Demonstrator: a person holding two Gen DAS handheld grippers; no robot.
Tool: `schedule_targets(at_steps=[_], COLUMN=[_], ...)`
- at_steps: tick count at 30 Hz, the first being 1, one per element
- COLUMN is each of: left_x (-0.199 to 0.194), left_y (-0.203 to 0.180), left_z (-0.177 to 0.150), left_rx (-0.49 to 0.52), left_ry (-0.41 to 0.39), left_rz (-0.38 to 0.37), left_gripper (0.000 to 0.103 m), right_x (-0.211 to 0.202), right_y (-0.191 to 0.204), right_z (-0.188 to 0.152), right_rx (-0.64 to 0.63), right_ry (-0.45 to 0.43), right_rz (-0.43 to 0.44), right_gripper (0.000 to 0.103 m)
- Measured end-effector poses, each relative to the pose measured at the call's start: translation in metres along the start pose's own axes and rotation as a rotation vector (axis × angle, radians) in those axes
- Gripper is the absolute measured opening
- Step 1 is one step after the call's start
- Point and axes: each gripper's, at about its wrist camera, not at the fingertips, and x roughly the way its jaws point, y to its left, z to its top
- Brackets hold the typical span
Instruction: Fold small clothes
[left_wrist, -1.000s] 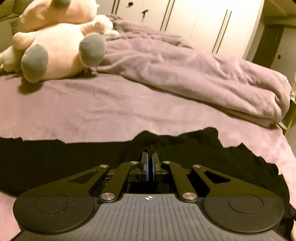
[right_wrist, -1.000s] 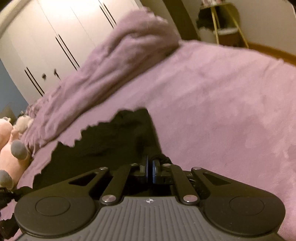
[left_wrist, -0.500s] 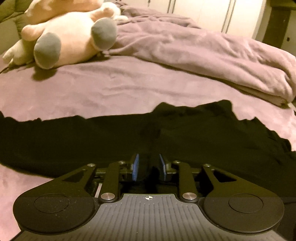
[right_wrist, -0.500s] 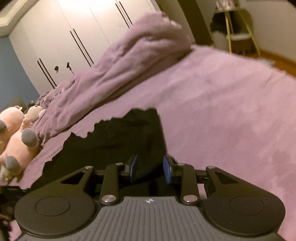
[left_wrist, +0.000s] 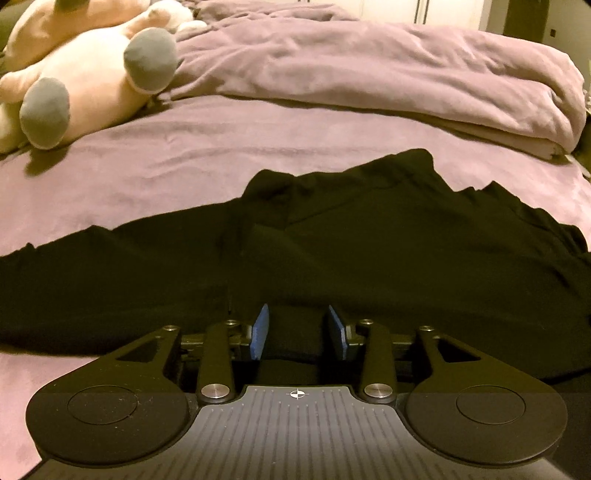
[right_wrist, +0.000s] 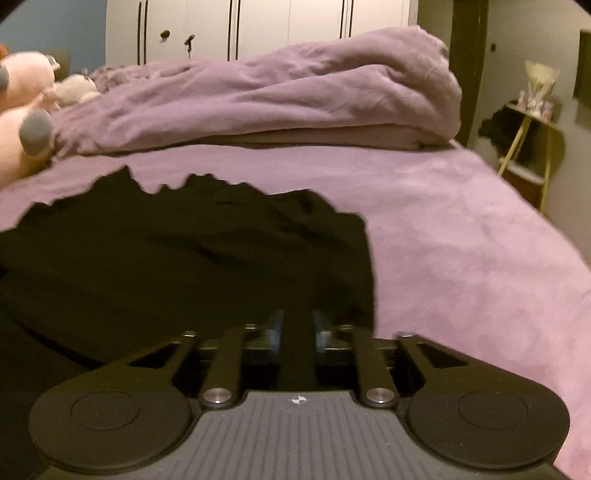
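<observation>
1. A moment ago my left tool (left_wrist: 298, 334) was pinched tight on the black cloth (left_wrist: 332, 251). Now its blue pads (left_wrist: 259, 334) sit wide apart and hold nothing
2. My right tool (right_wrist: 297, 326) has let go too. Its pads are apart, with a smaller gap
3. The black cloth lies spread on the purple bed (left_wrist: 221, 147), right under both tools
4. I think this fold is laid down, so I can pick a new edge next

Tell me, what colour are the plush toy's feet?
Grey, on a pale pink plush toy. The left wrist view shows it best.
</observation>
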Motion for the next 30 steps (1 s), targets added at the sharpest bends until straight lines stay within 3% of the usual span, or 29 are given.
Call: schedule_targets(at_steps=[8,11,13,16,17,20,25,28,30], left_x=[-0.004,-0.014,-0.015,-0.02,-0.024,-0.039,-0.056,-0.061,-0.066], left_y=[0.007,0.013,0.016,0.023,0.028,0.062,0.15,0.209,0.248], left_z=[0.0,-0.003,-0.007,-0.013,-0.014,-0.023,-0.044,-0.057,-0.067], left_rx=[-0.023,-0.064,-0.078,-0.08,-0.102,-0.229,-0.502,-0.675,-0.814], left_ry=[0.01,0.01,0.015,0.014,0.014,0.007,-0.034,-0.068,-0.131], left_rz=[-0.018,-0.052,-0.075,-0.109,-0.132,-0.159,-0.098,-0.061,-0.044], left_gripper=[0.045,0.047,0.051,0.052,0.058,0.065,0.065,0.054,0.053], right_x=[0.011,-0.012,-0.032,-0.032,-0.035,-0.049,-0.074,-0.091,-0.095], right_y=[-0.008,0.008,0.019,0.03,0.031,0.028,0.027,0.034,0.035], right_z=[0.008,0.005,-0.004,-0.022,-0.025,-0.019,-0.035,-0.051,-0.054], right_rx=[-0.009,-0.039,-0.061,-0.107,-0.114,-0.056,0.028,0.013,0.04], right_ry=[0.004,-0.018,-0.063,0.006,-0.004,0.013,0.057,0.046,0.054], right_rz=[-0.108,-0.062,-0.008,0.01,-0.001,-0.008,0.041,0.035,0.036], right_gripper=[0.001,0.013,0.028,0.034,0.034,0.035,0.043,0.047,0.049])
